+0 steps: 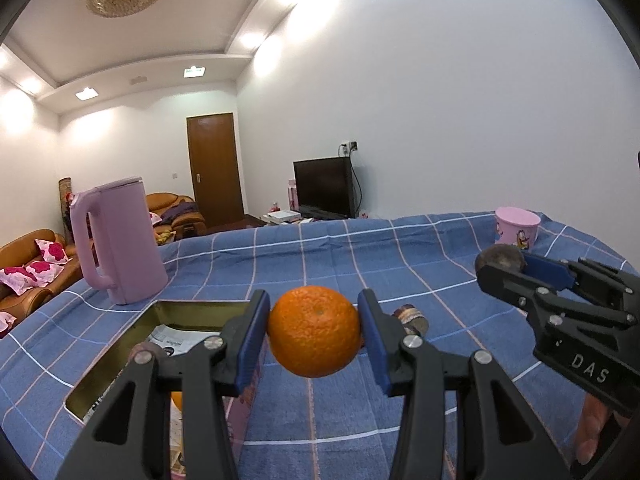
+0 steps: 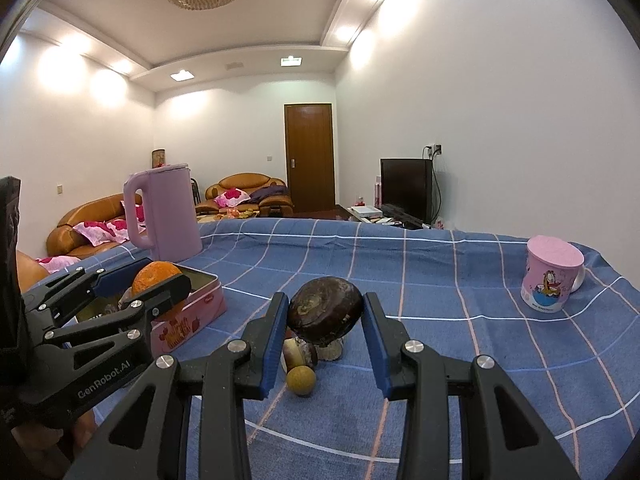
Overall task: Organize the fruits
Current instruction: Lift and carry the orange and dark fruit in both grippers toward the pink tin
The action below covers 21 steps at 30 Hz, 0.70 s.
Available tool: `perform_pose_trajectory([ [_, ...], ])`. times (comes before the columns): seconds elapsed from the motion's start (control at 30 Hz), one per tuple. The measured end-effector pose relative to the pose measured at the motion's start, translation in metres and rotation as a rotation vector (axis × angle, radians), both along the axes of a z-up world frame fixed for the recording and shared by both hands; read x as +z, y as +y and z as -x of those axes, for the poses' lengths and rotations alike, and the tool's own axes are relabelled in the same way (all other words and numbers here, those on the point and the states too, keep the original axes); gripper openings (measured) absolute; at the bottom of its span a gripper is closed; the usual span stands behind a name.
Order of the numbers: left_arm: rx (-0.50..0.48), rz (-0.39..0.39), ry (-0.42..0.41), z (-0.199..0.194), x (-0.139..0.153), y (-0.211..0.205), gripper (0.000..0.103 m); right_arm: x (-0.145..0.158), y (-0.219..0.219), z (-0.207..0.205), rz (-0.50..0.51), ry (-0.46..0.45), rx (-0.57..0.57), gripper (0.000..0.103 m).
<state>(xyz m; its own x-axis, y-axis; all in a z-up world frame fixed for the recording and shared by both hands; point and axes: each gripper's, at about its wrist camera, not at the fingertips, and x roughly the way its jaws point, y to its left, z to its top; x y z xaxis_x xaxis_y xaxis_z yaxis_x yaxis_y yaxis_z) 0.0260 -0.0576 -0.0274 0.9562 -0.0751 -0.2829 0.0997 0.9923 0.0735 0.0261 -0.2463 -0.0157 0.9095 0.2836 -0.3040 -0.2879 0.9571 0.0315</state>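
Left tool (image 1: 315, 334) is clamped on an orange (image 1: 314, 330), blue pads pressed on both sides, and it's holding it up in the air right next to the open pink tin (image 1: 116, 344). In the right wrist view you can see that same orange (image 2: 155, 276) sitting just above the tin's (image 2: 192, 312) near edge. There's some printed paper and what looks like another bit of orange inside the tin, can't make out much more.

Right tool (image 2: 325, 322) is clamped on a dark brown round fruit (image 2: 325, 314), also lifted off the blue checked cloth on the counter (image 2: 440, 280). Below it on the cloth there's a small yellowish-brown round fruit (image 2: 301, 380) and a couple more brownish pieces (image 2: 298, 354) bunched up just behind it, touching or nearly.

Further back: a pink kettle (image 2: 166, 214) behind the tin, and a pink cartoon mug (image 2: 550, 276) way off on the right side, well apart from everything else.
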Motion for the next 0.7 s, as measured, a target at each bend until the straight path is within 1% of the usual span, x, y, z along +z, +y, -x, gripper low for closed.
perform_pose_trajectory([
  [0.37,0.016,-0.013,-0.051,0.008,0.004,0.000,0.047,0.002,-0.005,0.003,-0.020,-0.021,-0.008,0.039],
  [0.7,0.036,-0.016,-0.084,0.013,0.006,-0.001,0.047,0.006,-0.010,0.012,-0.042,-0.064,-0.024,0.040],
])
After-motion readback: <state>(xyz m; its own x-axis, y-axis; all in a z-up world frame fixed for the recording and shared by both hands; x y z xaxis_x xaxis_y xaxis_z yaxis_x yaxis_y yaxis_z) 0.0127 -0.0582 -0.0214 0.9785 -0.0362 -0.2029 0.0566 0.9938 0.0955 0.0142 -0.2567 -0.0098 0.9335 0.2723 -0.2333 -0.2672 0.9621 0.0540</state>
